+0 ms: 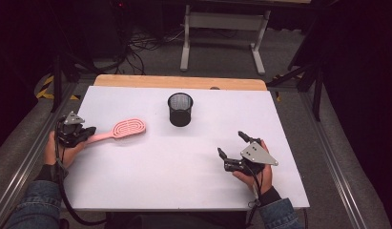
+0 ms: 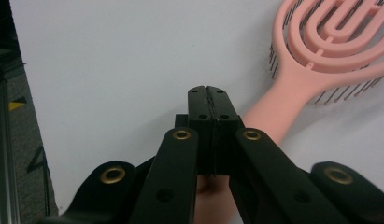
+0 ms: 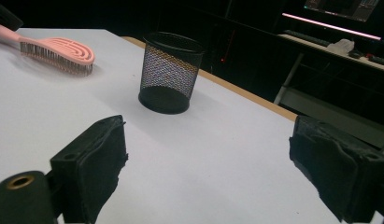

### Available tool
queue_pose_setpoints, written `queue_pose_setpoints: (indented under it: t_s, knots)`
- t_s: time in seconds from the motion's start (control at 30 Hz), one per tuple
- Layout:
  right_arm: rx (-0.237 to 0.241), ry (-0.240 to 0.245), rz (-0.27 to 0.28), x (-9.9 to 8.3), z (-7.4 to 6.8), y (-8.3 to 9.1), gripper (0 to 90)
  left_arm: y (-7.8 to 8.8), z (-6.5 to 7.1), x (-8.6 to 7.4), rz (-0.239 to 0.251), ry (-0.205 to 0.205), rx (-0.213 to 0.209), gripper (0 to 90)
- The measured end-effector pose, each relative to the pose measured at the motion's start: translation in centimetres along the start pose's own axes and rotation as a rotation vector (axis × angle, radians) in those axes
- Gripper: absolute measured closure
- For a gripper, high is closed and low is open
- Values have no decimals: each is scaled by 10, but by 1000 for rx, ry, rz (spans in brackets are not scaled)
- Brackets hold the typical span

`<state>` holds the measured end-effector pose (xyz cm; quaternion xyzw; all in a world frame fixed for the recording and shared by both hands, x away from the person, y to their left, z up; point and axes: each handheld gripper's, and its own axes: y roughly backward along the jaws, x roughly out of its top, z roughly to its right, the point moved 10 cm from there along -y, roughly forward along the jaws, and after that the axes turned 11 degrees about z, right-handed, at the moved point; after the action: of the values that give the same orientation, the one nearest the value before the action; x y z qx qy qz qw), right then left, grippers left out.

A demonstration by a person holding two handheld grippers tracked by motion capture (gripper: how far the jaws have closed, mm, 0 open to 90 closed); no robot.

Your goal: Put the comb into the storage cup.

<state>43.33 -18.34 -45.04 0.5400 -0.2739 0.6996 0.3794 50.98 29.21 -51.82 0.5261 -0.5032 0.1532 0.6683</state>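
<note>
A pink hairbrush (image 1: 129, 128) lies bristles down at the left of the white table (image 1: 184, 176). Its handle runs down-left into my left gripper (image 1: 91, 130), whose jaws are pressed together over it. In the left gripper view the black jaws of the left gripper (image 2: 208, 91) meet with no gap, and the hairbrush (image 2: 330, 42) handle passes under them. My right gripper (image 1: 231, 143) rests at the right front of the table, jaws wide apart with nothing between them. A black mesh cup (image 1: 180, 109) stands upright near the table's middle back.
The right gripper view looks past the right gripper (image 3: 208, 168) at the mesh cup (image 3: 168, 72) and the hairbrush (image 3: 59, 51). A wooden edge (image 1: 179, 82) borders the table's far side. Beyond it stand a white table frame (image 1: 222, 28) and cables on the floor.
</note>
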Motion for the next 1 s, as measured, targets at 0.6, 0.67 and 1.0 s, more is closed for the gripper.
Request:
queue_pose_setpoints:
  t_s: [0.6, 0.67, 1.0]
  knots:
    - [7, -4, 2, 1, -1, 1, 117, 8, 28, -9, -78, -53, -95, 897]
    - [7, -3, 0, 1, 0, 1, 117, 8, 30, -8, -78, -60, -96, 896]
    - [4, -3, -2, 0, 1, 1, 117, 9, 44, -6, -75, -106, -129, 895]
